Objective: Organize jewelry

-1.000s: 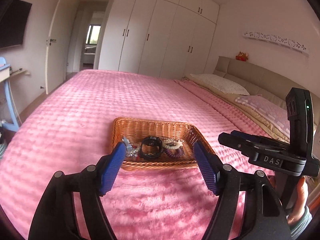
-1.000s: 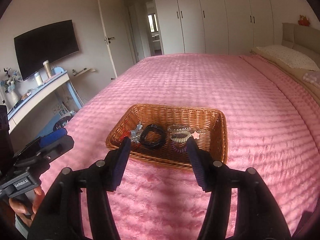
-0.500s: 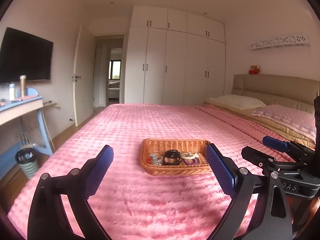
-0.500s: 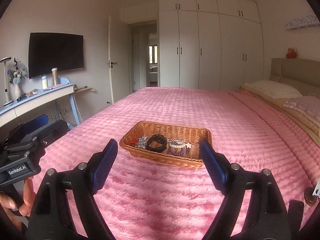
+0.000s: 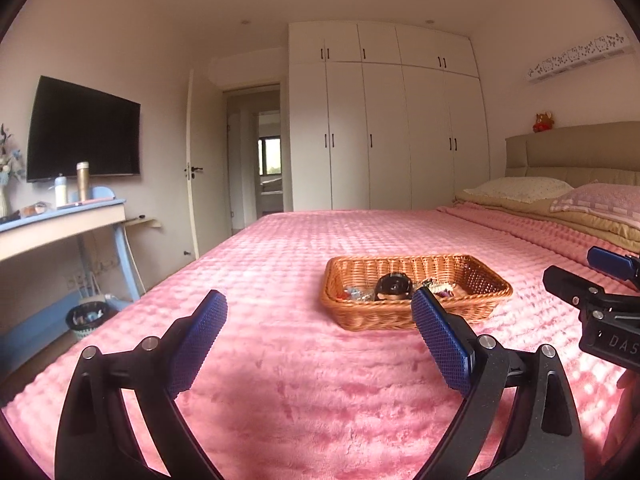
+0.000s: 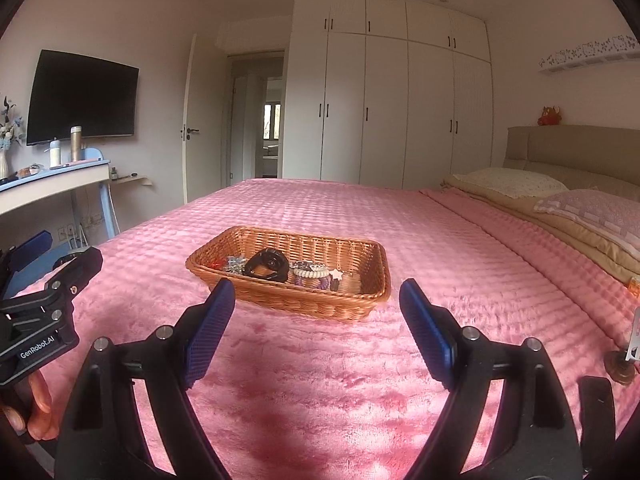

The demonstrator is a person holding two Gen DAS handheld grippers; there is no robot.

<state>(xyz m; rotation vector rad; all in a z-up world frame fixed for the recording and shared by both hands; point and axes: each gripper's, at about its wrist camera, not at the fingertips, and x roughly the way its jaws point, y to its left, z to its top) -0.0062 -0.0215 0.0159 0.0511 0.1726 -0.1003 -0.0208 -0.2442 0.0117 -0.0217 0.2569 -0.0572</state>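
Note:
A wicker basket point(image 5: 404, 314) point(image 6: 280, 298) sits on the pink bedspread. It holds a black bracelet point(image 6: 267, 265) point(image 5: 394, 285), a silver piece point(image 6: 235, 263), a red bit point(image 6: 216, 263) and beaded bracelets point(image 6: 314, 274) with a small star charm. My left gripper point(image 5: 318, 326) is open and empty, low over the bed, well short of the basket. My right gripper point(image 6: 314, 312) is open and empty too, just in front of the basket's near rim. Each gripper shows at the edge of the other's view.
The pink bedspread point(image 5: 280, 380) spreads all around the basket. Pillows point(image 6: 516, 184) and a headboard lie at the right. A desk point(image 5: 52, 228) with bottles, a wall TV point(image 5: 82, 130) and a bin point(image 5: 86, 318) stand left. A small brown stand point(image 6: 620, 366) sits at the right edge.
Both grippers have drawn back from the basket and sunk towards the bed, tilting up to a more level look. Their jaws have spread wider.

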